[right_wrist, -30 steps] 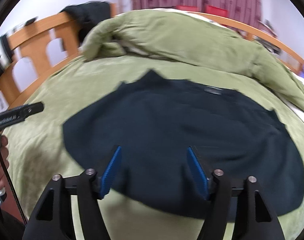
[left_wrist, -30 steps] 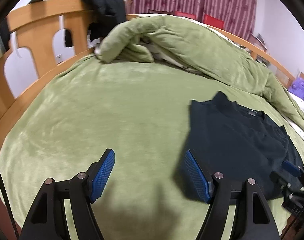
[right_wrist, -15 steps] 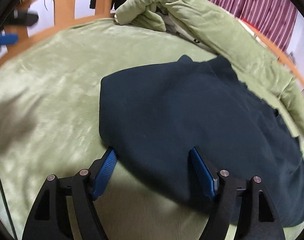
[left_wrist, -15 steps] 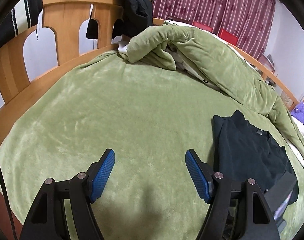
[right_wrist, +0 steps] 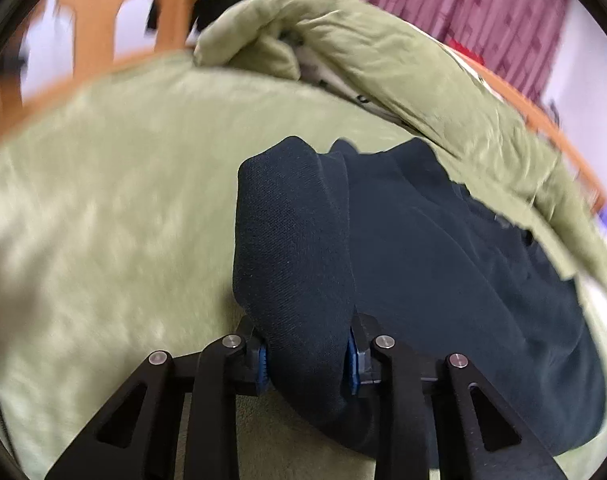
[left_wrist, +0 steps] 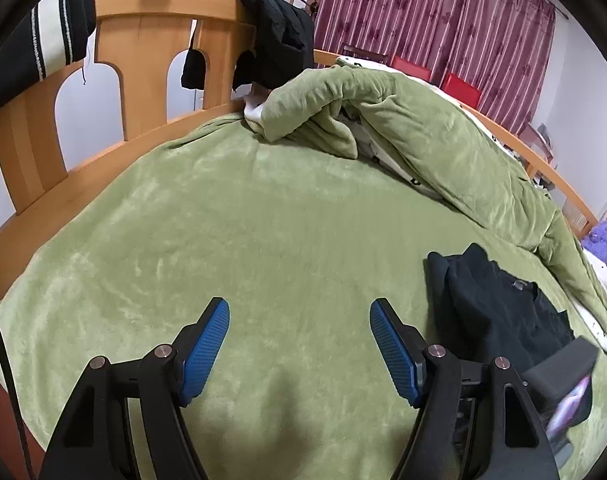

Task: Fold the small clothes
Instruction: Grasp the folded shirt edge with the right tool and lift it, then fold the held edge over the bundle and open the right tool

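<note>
Over green bedspread point(left_wrist: 263, 216), right claw point(right_wrist: 308, 356) closing on dark shirt point(right_wrist: 443, 264), angled downward

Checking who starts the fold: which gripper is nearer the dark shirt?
Right. The right gripper is closing on a bunched fold of the dark shirt; the left gripper hangs open over bare blanket beside it.

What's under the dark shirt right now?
The dark shirt lies on the green blanket; the right tongs are closing on its bunched near edge. Anything else beneath it is covered and cannot be seen.
</note>
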Tool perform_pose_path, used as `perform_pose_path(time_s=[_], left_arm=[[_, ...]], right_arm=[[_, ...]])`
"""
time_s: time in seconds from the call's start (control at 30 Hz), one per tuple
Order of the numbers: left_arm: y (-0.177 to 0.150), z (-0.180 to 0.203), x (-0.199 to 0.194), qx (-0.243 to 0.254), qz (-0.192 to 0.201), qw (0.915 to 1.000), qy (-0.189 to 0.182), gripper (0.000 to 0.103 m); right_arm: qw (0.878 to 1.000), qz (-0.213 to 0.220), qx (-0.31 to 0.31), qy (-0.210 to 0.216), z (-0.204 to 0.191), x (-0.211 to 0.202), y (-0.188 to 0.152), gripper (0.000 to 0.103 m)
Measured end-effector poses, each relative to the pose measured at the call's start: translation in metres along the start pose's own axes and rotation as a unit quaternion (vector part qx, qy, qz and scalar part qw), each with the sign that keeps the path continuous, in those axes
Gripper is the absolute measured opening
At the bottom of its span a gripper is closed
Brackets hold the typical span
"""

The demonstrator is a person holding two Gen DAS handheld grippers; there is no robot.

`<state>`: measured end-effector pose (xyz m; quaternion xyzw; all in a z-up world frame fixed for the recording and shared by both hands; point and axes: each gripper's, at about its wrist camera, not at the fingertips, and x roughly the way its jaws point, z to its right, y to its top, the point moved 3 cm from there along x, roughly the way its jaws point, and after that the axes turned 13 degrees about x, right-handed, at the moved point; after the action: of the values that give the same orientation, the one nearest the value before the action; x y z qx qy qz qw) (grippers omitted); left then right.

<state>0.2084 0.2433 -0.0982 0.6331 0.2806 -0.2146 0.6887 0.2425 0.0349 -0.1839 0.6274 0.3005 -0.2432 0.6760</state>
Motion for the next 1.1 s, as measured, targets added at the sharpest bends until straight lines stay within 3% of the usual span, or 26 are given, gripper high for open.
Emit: perform_pose_path(time_s=[0.17, 0.27, 0.4, 0.57, 0.73, 0.87, 1.0, 1.1], left_arm=[[0.009, 0.026, 0.002, 0.008, 0.002, 0.9999, -0.014, 0.071], [0.014, 0.048, 0.005, 0.019, 0.002, 0.9996, -0.021, 0.071], [0.022, 0.081, 0.008, 0.039, 0.003, 0.9987, -0.033, 0.071], [0.029, 0.134, 0.012, 0.069, 0.001, 0.9963, -0.052, 0.071], [0.030, 0.185, 0.015, 0.101, -0.002, 0.9923, -0.071, 0.071], [0.026, 0.231, 0.016, 0.132, -0.008, 0.9875, -0.085, 0.071], [0.019, 0.266, 0.016, 0.153, -0.016, 0.9831, -0.099, 0.071], [0.011, 0.287, 0.017, 0.172, -0.025, 0.9793, -0.104, 0.071]], right_arm=[[0.996, 0.030, 0.075, 0.042, 0.038, -0.037, 0.034, 0.025], [0.988, 0.050, 0.128, 0.067, 0.068, -0.058, 0.051, 0.019], [0.974, 0.067, 0.198, 0.084, 0.128, -0.079, 0.069, 0.016], [0.955, 0.094, 0.272, 0.072, 0.231, -0.110, 0.072, 0.015], [0.931, 0.087, 0.353, 0.028, 0.352, -0.125, 0.042, 0.015], [0.917, 0.043, 0.397, -0.018, 0.428, -0.113, -0.005, 0.016], [0.901, -0.037, 0.433, -0.008, 0.467, -0.080, -0.053, 0.030], [0.899, -0.045, 0.435, -0.011, 0.480, -0.082, -0.073, 0.042]])
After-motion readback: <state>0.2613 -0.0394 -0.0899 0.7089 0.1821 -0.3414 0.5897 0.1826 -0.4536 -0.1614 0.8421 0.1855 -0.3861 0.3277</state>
